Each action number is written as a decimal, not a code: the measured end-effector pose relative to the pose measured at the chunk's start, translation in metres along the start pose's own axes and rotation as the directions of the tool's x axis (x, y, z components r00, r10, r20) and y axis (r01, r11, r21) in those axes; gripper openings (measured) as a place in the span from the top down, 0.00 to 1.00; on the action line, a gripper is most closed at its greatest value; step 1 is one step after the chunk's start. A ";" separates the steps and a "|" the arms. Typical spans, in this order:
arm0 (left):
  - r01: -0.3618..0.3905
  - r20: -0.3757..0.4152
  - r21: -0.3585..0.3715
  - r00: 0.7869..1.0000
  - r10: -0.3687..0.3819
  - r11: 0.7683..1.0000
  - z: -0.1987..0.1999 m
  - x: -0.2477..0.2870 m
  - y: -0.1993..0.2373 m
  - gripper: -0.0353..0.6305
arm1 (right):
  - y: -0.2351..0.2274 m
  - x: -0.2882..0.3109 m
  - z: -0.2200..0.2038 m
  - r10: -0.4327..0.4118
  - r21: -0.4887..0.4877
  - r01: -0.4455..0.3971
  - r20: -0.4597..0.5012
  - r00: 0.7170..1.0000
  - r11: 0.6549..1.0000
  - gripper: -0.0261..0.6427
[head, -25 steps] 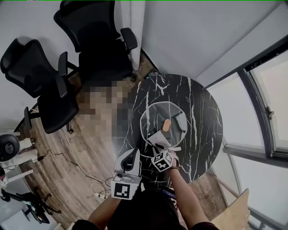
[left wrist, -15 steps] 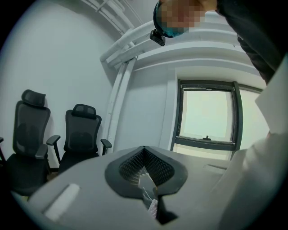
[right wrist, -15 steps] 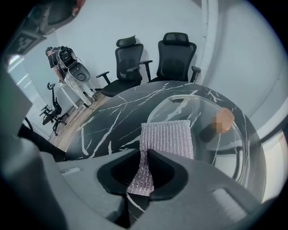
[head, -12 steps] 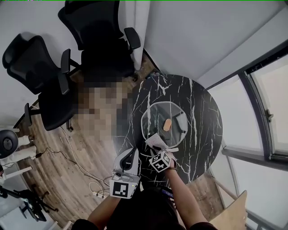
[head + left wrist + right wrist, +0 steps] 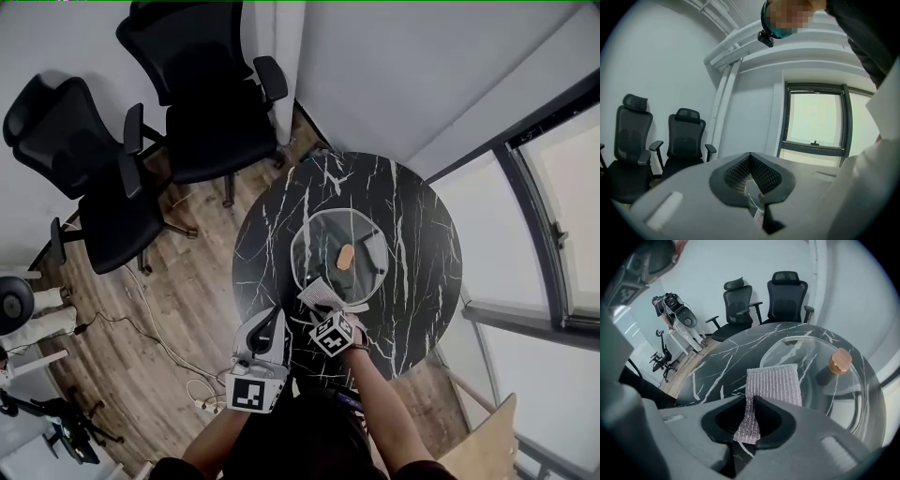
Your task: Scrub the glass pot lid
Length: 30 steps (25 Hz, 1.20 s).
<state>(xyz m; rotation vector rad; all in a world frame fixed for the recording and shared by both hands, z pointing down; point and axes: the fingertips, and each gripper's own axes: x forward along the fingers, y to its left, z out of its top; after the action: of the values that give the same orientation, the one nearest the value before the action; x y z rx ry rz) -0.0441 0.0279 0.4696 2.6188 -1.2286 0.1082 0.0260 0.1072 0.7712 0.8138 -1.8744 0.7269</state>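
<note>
The glass pot lid lies flat in the middle of a round black marble table, its copper knob pointing up. My right gripper is shut on a silvery mesh scrub cloth, whose far end reaches the lid's near rim. In the right gripper view the cloth runs from the right gripper toward the lid and knob. My left gripper hangs off the table's near left edge, jaws together and holding nothing. Its own view points up at wall and window, and the left gripper appears shut.
Two black office chairs stand on the wood floor beyond the table's left side. A window runs along the right. Cables lie on the floor near my left. A stand with gear sits farther off.
Almost nothing has moved. The right gripper and cloth have drawn back slightly toward the lid's near rim, and the left gripper has drifted a little left.
</note>
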 end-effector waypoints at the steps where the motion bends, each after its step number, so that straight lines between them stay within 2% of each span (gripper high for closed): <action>1: 0.002 -0.002 -0.005 1.000 -0.002 1.000 -0.001 0.000 -0.001 0.94 | 0.003 0.000 -0.001 0.015 0.002 -0.015 -0.002 1.000 1.000 0.87; 6: 0.010 -0.011 -0.005 1.000 -0.010 1.000 -0.003 0.000 -0.007 0.94 | 0.019 -0.002 -0.012 0.098 0.005 -0.098 -0.011 0.995 0.995 0.87; 9: 0.011 0.001 -0.004 1.000 -0.011 1.000 -0.002 0.000 -0.011 0.94 | 0.033 -0.009 -0.016 0.179 0.029 -0.180 0.022 0.984 0.983 0.87; 15: 0.008 -0.001 -0.016 1.000 -0.008 1.000 -0.003 -0.003 -0.022 0.94 | 0.069 -0.041 -0.021 0.365 -0.002 -0.368 0.148 0.919 0.930 0.87; 19: 0.030 0.007 -0.001 1.000 -0.030 1.000 -0.001 -0.003 -0.034 0.94 | 0.082 -0.082 -0.012 0.412 -0.054 -0.415 0.287 0.865 0.908 0.87; 21: 0.035 -0.005 0.008 0.999 -0.035 0.999 -0.004 -0.005 -0.039 0.94 | 0.080 -0.109 -0.003 0.361 -0.086 -0.358 0.407 0.839 0.930 0.87; 22: 0.033 -0.006 0.008 0.999 -0.033 0.999 -0.004 -0.006 -0.040 0.94 | 0.074 -0.123 0.002 0.304 -0.085 -0.301 0.475 0.826 0.950 0.87; 23: 0.026 -0.003 0.009 1.000 -0.026 1.000 -0.004 -0.006 -0.040 0.94 | 0.066 -0.138 0.007 0.229 -0.063 -0.232 0.539 0.811 0.971 0.87; 25: -0.006 0.008 0.014 1.000 0.006 1.000 -0.003 -0.006 -0.036 0.94 | 0.037 -0.162 0.013 0.026 0.042 -0.066 0.624 0.781 0.997 0.87; 27: -0.029 0.028 0.012 0.999 0.029 0.999 0.002 -0.001 -0.032 0.94 | -0.002 -0.181 0.010 -0.200 0.205 0.085 0.642 0.740 0.975 0.87; 29: -0.030 0.041 0.007 0.999 0.029 1.000 0.009 0.007 -0.030 0.94 | -0.040 -0.195 0.003 -0.375 0.374 0.167 0.602 0.705 0.912 0.87; 30: -0.025 0.045 0.007 0.999 0.025 1.000 0.012 0.010 -0.029 0.94 | -0.056 -0.198 -0.001 -0.430 0.443 0.179 0.571 0.700 0.879 0.87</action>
<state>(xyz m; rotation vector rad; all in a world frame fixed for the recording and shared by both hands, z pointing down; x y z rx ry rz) -0.0155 0.0351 0.4543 2.6268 -1.2781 0.0591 0.1381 0.1199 0.5988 1.7737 -2.1443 0.6068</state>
